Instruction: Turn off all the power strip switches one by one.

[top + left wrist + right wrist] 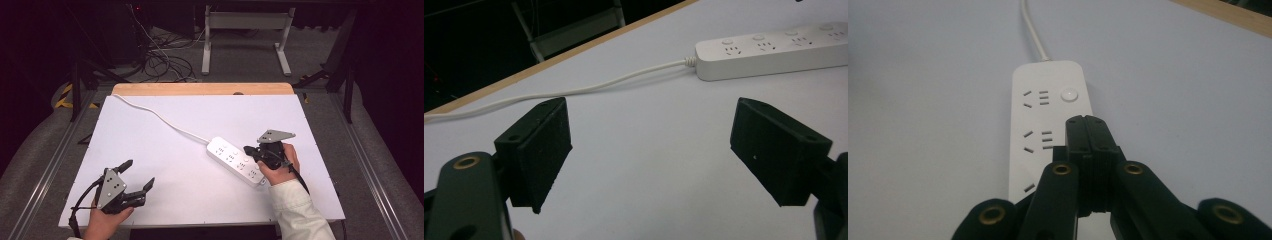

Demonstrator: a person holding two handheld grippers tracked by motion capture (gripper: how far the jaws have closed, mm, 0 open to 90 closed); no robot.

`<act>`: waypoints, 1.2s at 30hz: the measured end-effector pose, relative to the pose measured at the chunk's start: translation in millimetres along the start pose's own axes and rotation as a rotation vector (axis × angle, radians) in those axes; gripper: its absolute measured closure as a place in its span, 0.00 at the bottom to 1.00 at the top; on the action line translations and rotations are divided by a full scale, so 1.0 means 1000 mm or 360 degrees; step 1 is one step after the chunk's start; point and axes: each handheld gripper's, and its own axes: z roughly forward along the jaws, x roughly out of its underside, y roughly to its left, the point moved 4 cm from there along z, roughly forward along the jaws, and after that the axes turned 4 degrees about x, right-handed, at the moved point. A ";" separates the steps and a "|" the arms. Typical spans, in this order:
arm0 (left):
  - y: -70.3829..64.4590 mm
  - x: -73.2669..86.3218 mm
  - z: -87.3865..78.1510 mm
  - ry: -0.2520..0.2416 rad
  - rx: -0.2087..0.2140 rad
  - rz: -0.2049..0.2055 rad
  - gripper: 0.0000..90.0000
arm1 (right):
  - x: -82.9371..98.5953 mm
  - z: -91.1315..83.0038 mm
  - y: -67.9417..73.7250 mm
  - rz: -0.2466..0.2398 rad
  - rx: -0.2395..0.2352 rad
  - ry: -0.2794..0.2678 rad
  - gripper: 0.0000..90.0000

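White plastic, the power strip [236, 161] lies near the counter's [165, 165] right edge. Our right claw [251, 150], clenched empty, hovers over its switches; we should press straight down, gently. Our left claw [139, 175] waits released near the front-left corner.

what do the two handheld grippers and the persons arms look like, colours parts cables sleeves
Both grippers, the left gripper and the right gripper, are black with two blocky flat-faced jaws. Brass-coloured rivets mark the linkage arms in the gripper views. Each carries a grey three-cornered plate with small dark holes on top and trails a black cable. The right arm wears a white sleeve.
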 end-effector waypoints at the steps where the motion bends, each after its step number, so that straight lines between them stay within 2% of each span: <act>1: 0.000 0.000 0.000 -0.0001 0.0003 -0.0011 0.19 | -0.001 0.000 0.001 -0.0004 -0.0003 -0.0002 1.00; 7: 0.000 0.000 0.000 0.0004 -0.0001 0.0012 0.19 | -0.004 -0.003 0.002 -0.0010 -0.0006 -0.0025 1.00; 10: 0.001 0.000 0.000 0.0003 -0.0003 0.0011 0.19 | -0.005 -0.002 0.001 -0.0003 0.0000 -0.0043 1.00; 11: 0.000 0.000 0.000 -0.0001 0.0002 -0.0009 0.19 | -0.006 -0.002 0.000 0.0002 0.0002 -0.0055 1.00; 14: 0.001 0.000 0.000 0.0004 0.0000 -0.0006 0.19 | -0.008 0.001 0.001 0.0006 -0.0026 -0.0077 1.00; 21: 0.000 -0.001 0.001 0.0004 0.0001 0.0011 0.19 | -0.020 0.010 0.004 -0.0021 -0.0058 -0.0057 1.00; 27: 0.000 0.000 0.002 0.0000 0.0006 -0.0007 0.19 | -0.024 0.023 0.004 0.0003 -0.0076 -0.0033 1.00; 36: 0.001 -0.001 0.002 0.0004 0.0005 0.0011 0.19 | -0.024 0.042 0.002 0.0042 -0.0093 0.0012 1.00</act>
